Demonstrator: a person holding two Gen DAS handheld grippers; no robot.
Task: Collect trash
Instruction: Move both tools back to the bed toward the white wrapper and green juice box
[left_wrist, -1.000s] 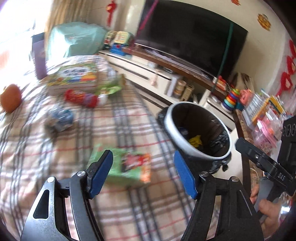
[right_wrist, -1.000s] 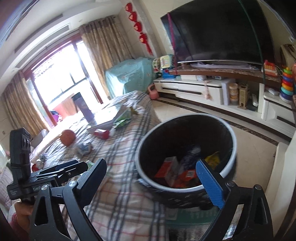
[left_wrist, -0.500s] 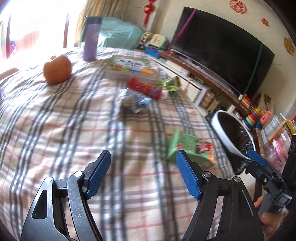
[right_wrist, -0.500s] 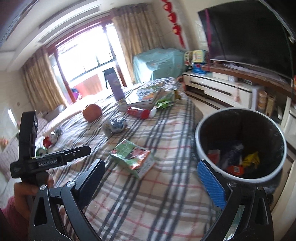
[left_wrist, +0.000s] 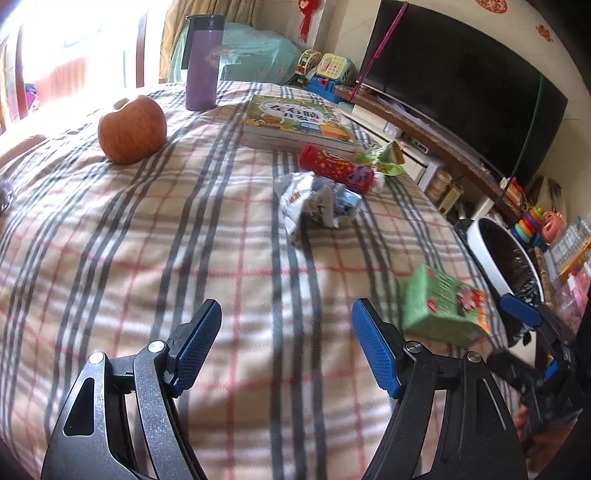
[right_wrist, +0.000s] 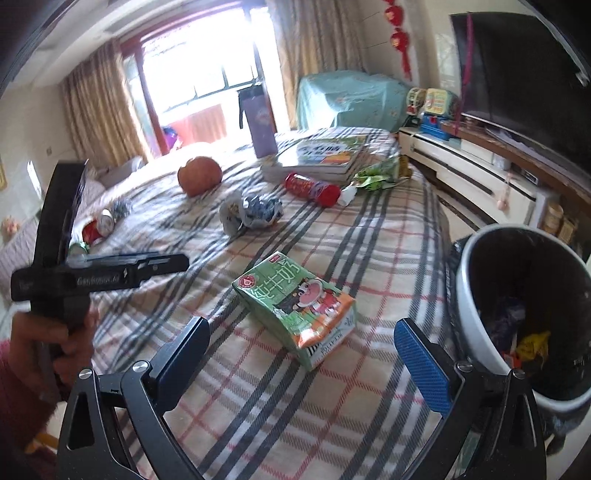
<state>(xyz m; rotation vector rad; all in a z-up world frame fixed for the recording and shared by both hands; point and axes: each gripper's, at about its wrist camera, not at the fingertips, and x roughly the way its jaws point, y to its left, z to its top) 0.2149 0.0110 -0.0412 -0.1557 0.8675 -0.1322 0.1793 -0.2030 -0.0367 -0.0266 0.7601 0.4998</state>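
A green milk carton (right_wrist: 295, 302) lies on the plaid cloth, just ahead of my open, empty right gripper (right_wrist: 303, 354); it also shows in the left wrist view (left_wrist: 441, 308). My left gripper (left_wrist: 286, 343) is open and empty over bare cloth, left of the carton. A crumpled silver-blue wrapper (left_wrist: 317, 201) (right_wrist: 255, 212), a red tube (left_wrist: 334, 168) (right_wrist: 312, 188) and a green wrapper (left_wrist: 380, 160) (right_wrist: 376, 175) lie farther off. The black bin with a white rim (right_wrist: 469, 317) (left_wrist: 480, 240) stands at the right and holds trash.
An apple (left_wrist: 131, 129), a purple flask (left_wrist: 201, 62) and a stack of books (left_wrist: 295, 120) sit at the far side. Small cans (right_wrist: 98, 229) lie at the left. A TV cabinet (right_wrist: 480, 177) with toys runs along the right wall.
Both grippers have swung left, away from the bin and over the cloth. The carton now lies in front of the right gripper. Both stay open.
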